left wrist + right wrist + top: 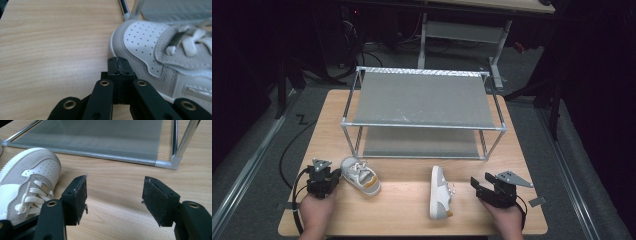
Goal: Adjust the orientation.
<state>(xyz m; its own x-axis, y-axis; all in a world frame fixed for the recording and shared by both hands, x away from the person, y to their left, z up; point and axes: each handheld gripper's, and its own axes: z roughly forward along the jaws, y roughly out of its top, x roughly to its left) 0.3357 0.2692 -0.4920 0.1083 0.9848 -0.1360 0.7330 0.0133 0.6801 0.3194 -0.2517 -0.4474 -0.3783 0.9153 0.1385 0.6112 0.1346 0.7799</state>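
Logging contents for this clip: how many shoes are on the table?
2. One shoe lies front left by the left gripper; the other shoe lies front centre, beside the right gripper.

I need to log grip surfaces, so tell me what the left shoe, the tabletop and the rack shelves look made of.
Left shoe: smooth white leather-like panels with punched holes, grey overlays that look like matte suede, flat woven laces.
Tabletop: pale wood or wood-look laminate with visible grain and a soft sheen.
Rack shelves: grey matte fabric, seemingly stretched on shiny metal tubes with pale corner joints, probably plastic.
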